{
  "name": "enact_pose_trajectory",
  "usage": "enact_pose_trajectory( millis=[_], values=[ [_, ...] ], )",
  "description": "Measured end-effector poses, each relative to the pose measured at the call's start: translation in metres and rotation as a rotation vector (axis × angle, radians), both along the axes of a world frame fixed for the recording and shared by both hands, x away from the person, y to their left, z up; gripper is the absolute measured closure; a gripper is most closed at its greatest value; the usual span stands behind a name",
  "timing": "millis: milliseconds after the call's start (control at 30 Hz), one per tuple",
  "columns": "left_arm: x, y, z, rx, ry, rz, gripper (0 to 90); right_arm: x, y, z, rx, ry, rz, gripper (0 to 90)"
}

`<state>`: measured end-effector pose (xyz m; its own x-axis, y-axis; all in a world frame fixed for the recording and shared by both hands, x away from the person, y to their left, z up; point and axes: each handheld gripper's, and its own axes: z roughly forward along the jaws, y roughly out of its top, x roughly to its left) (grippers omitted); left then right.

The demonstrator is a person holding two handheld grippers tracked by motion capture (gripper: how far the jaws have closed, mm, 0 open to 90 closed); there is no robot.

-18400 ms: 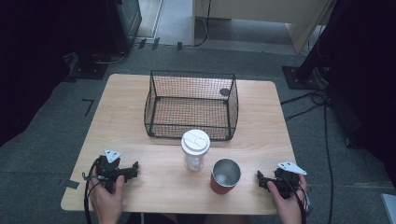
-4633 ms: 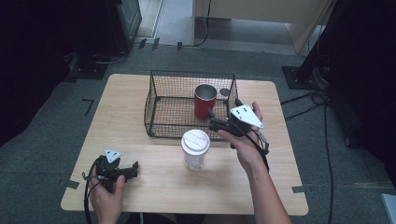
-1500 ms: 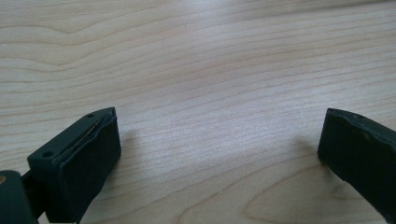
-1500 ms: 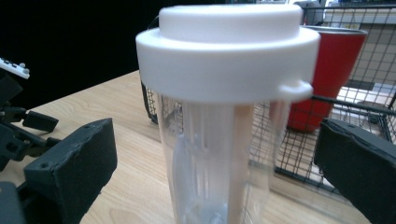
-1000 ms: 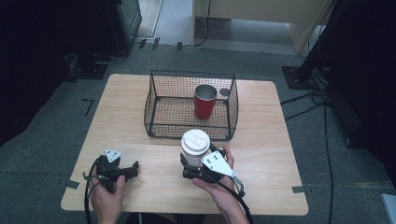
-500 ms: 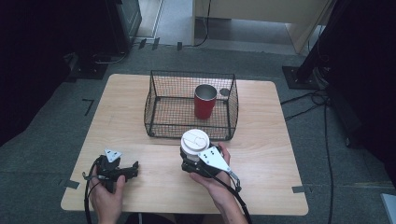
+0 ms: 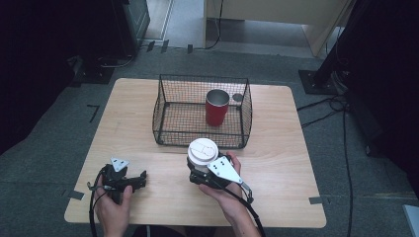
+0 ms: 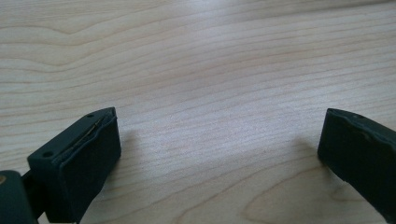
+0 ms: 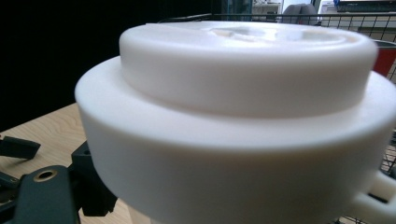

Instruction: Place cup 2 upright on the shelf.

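Note:
A white-lidded cup stands on the wooden table just in front of the wire basket. My right gripper reaches in from the near side, its jaws on either side of the cup's body below the lid. In the right gripper view the lid looms very close, with one black finger against the cup's left side. A red cup stands upright inside the basket. My left gripper rests open on the table at the front left, with bare wood between its jaws.
A small grey round thing shows at the basket's back right corner. Cables trail off the table's front edge from both grippers. Dark stands and cables lie on the floor to the right of the table.
My right gripper has slid a little farther in around the white-lidded cup. The cup, the red cup and the left gripper have stayed put.

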<state>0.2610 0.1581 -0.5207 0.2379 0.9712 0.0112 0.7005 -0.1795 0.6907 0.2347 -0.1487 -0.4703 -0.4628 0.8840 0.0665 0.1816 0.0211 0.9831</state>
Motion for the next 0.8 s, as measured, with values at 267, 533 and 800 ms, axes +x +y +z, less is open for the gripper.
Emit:
enact_pose_trajectory(
  millis=[267,533,800],
  values=[
    [0.000,0.000,0.000,0.000,0.000,0.000,0.0,-0.001,0.001,0.004,0.012,-0.011,0.007,15.9],
    [0.000,0.000,0.000,-0.002,-0.002,0.002,0.0,-0.002,0.004,0.015,0.022,-0.041,0.021,15.9],
    [0.000,0.000,0.000,0.000,-0.002,0.001,0.0,-0.001,0.008,0.025,0.029,-0.062,0.032,15.9]
  ],
)
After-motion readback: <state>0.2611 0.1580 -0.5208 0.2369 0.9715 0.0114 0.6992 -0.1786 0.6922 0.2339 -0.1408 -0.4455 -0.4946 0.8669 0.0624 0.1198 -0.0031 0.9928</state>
